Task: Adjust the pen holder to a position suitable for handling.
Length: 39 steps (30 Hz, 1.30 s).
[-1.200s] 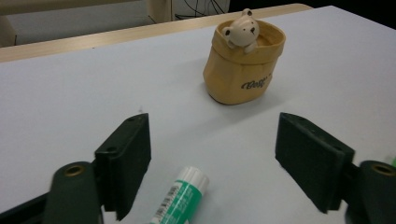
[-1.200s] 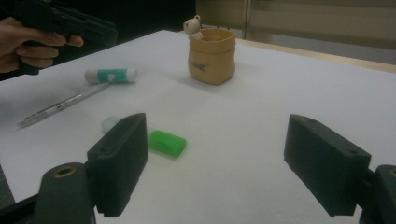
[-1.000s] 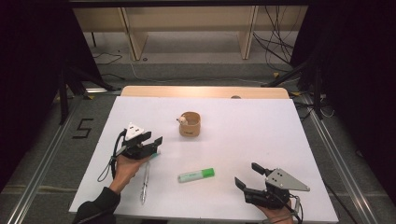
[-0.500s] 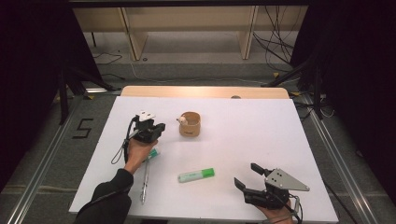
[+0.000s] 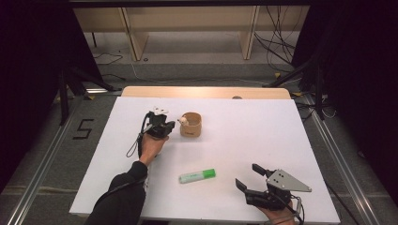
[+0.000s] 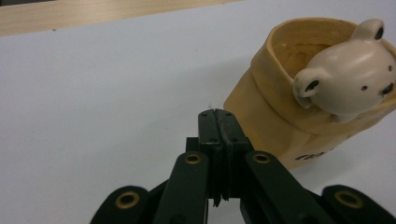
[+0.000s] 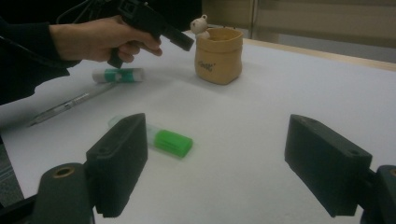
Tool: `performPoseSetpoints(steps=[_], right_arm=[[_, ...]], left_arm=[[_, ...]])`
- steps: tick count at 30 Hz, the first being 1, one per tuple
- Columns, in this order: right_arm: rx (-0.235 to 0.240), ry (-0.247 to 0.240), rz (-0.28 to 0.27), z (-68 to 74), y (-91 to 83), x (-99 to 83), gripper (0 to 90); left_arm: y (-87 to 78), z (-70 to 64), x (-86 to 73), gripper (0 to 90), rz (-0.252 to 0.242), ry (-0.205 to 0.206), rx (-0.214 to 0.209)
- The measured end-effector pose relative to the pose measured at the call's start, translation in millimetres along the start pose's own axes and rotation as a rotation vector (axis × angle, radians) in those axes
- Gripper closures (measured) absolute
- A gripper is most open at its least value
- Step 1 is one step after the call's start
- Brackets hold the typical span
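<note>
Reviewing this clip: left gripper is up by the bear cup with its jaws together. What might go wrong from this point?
1. The left gripper, jaws shut, sits right beside the tan cup; a nudge might tip or slide it.
2. The bear figure perches on the cup's rim and may get knocked.
3. A pen and a green-banded tube lie under the person's left forearm, so pulling back may sweep them. The right gripper is open, well apart from the green highlighter.

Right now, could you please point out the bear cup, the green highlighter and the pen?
bear cup (image 5: 191,127), high view, front wall.
green highlighter (image 5: 197,176), high view, mid-barrel.
pen (image 7: 70,103), right gripper view, mid-shaft.
</note>
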State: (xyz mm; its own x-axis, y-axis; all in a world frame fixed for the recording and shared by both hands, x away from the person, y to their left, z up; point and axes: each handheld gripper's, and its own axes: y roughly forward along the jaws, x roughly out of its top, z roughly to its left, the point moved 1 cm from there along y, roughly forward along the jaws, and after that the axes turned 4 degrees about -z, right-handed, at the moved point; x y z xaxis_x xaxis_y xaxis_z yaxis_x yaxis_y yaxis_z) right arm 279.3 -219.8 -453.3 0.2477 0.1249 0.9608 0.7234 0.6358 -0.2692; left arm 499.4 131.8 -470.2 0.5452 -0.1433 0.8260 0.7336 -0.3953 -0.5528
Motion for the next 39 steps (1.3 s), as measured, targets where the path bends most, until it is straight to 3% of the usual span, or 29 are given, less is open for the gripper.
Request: performPoseSetpoints(steps=[5, 10, 14, 39], right_arm=[[0.004, -0.002, 0.001, 0.8, 0.1, -0.1, 22.2], [0.005, -0.002, 0.005, 0.9, 0.5, -0.6, 21.4], [0.002, -0.002, 0.006, 0.9, 0.9, -0.6, 20.3], [0.013, -0.002, 0.014, 1.5, 3.3, -1.5, 19.9]], left_arm=[[9.6, -6.8, 2.0, 89.4, 0.016, 0.010, 0.000], [18.2, -8.8, 0.9, 89.4, 0.018, -0.021, -0.009], [22.8, -11.8, 1.1, 89.4, 0.022, -0.016, -0.013], [30.5, -9.4, 5.2, 89.7, 0.040, -0.016, 0.009]])
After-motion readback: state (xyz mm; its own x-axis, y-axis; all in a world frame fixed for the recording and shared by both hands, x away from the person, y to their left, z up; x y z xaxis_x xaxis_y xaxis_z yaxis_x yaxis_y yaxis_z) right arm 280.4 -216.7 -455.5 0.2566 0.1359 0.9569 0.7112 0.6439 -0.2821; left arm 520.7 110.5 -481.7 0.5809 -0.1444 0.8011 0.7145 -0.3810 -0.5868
